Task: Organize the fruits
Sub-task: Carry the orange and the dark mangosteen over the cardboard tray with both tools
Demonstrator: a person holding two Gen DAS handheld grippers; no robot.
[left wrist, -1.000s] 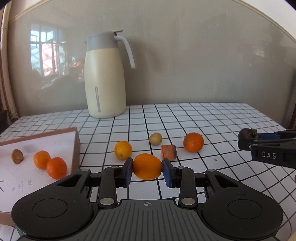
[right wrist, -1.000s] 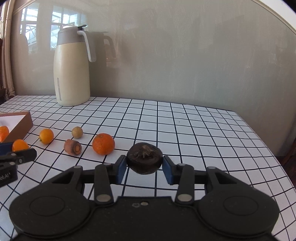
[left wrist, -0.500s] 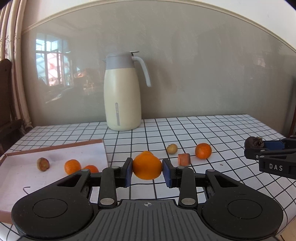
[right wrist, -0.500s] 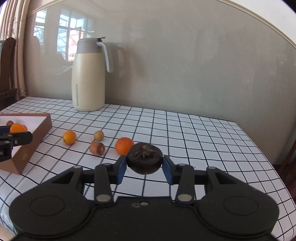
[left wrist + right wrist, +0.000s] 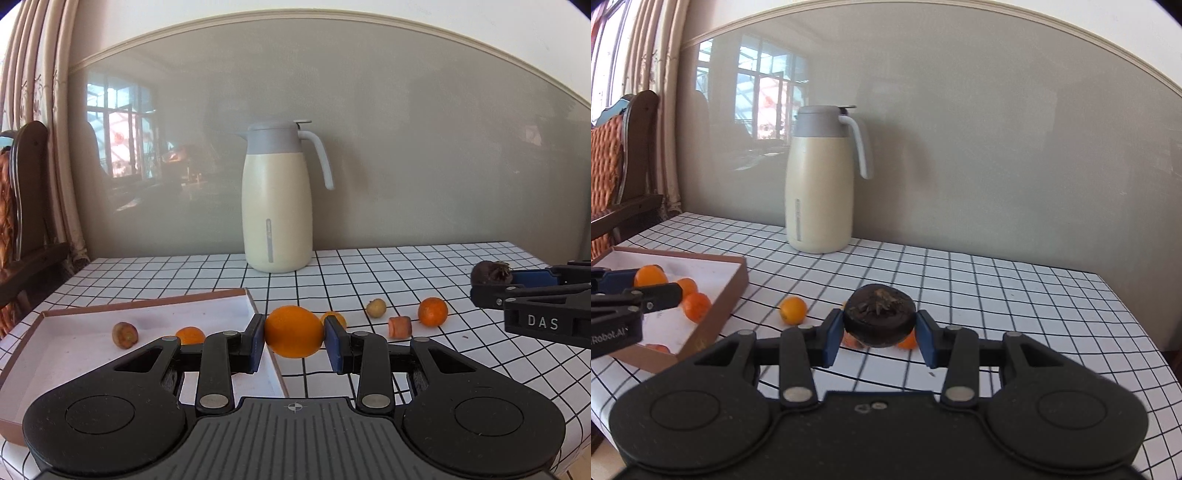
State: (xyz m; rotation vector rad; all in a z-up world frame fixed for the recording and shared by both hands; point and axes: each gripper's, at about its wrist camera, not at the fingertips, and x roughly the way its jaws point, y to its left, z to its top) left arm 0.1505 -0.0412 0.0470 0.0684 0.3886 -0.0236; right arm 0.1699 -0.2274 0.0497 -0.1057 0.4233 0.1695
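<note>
My left gripper (image 5: 294,338) is shut on a large orange (image 5: 294,330), held in the air just past the right wall of the brown box (image 5: 207,299). A small orange (image 5: 190,335) and a brown fruit (image 5: 125,334) lie inside that box. My right gripper (image 5: 880,334) is shut on a dark mangosteen (image 5: 879,320), raised above the checked table. Loose on the cloth are a small orange (image 5: 792,310), a second orange (image 5: 432,312), a carrot piece (image 5: 399,326) and a small yellowish fruit (image 5: 376,308). The right gripper (image 5: 491,284) also shows at the left view's right edge.
A cream thermos jug (image 5: 277,199) with a grey lid stands at the back against the wall. A wooden chair (image 5: 624,166) and a curtain are at the left. The table's right edge (image 5: 1137,332) drops off close to the right gripper.
Both grippers have lifted and pulled back with their fruit. The box has come further into both views, and the loose fruit on the cloth looks smaller and farther off.
</note>
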